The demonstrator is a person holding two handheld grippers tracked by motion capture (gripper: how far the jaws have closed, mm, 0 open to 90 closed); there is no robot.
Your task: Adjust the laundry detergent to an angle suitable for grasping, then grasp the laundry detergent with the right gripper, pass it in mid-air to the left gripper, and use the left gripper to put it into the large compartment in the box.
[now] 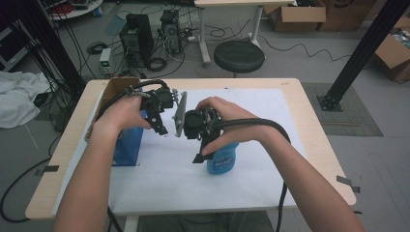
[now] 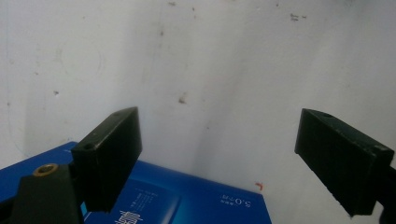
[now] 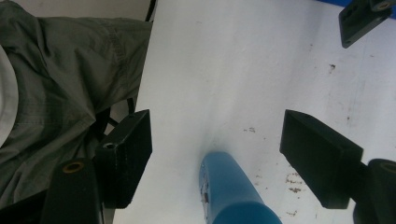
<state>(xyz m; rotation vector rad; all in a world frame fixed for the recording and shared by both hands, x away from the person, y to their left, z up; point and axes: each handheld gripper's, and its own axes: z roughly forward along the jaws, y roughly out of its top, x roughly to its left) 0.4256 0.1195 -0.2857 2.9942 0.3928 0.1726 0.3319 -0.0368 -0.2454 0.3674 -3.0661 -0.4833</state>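
both grippers gape: right gripper [image 3: 217, 158] over blue bottle [image 3: 231, 191] lying flat, left gripper [image 2: 219, 158] above blue box [image 2: 187, 200].

High view: fixed above the near edge of the table [image 1: 290, 87], looking forward and down, far enough to take in the whole white sheet [image 1: 169, 179] plus floor beyond. Left gripper view: close, aimed down at the sheet [image 2: 210, 70], blue box [image 2: 187, 200] at its bottom edge. Right gripper view: close, aimed back toward the near edge, blue bottle [image 3: 229, 186] between its jaws. All 3 share the sheet; box [image 1: 128, 145] and bottle [image 1: 222, 159] each link 1 gripper view to the high view.
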